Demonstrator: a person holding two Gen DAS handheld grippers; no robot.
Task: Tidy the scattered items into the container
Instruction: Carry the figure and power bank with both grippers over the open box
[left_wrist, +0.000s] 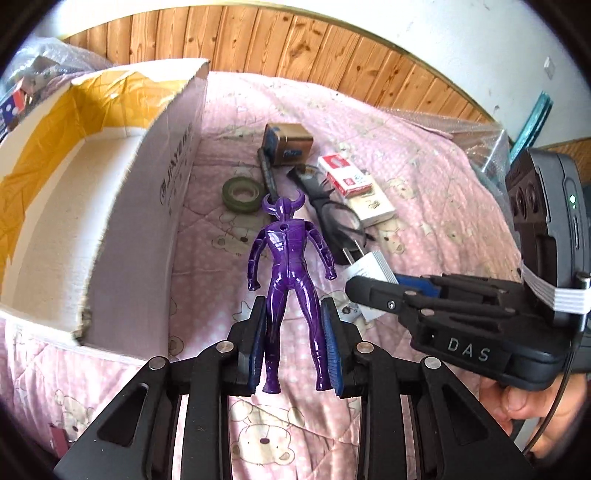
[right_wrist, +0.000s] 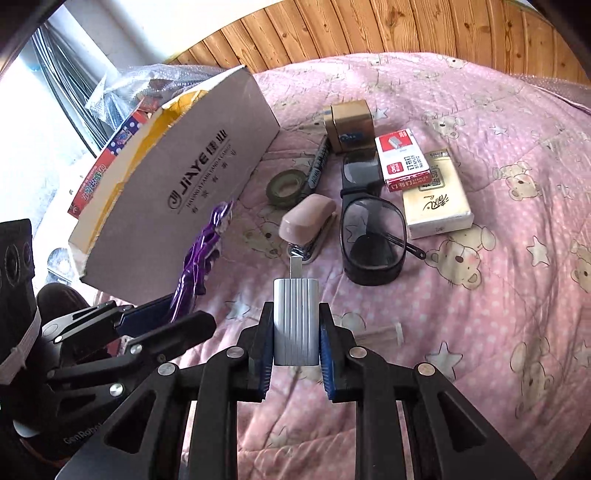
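My left gripper (left_wrist: 295, 345) is shut on the legs of a purple horned toy figure (left_wrist: 286, 254), held above the pink quilt just right of the open cardboard box (left_wrist: 110, 177). My right gripper (right_wrist: 296, 341) is shut on a silver ribbed charger plug (right_wrist: 295, 321) with its prongs pointing forward. The right gripper also shows in the left wrist view (left_wrist: 373, 291), to the right of the figure. The box (right_wrist: 177, 184) and the figure (right_wrist: 201, 251) show at the left of the right wrist view.
On the quilt lie a green tape roll (right_wrist: 286, 186), a marker (right_wrist: 319, 162), a brown small box (right_wrist: 349, 125), a pink stapler (right_wrist: 308, 223), black glasses (right_wrist: 369, 229), a red staples box (right_wrist: 402, 158) and a cream pack (right_wrist: 436, 195). A wooden headboard (left_wrist: 295, 48) stands behind.
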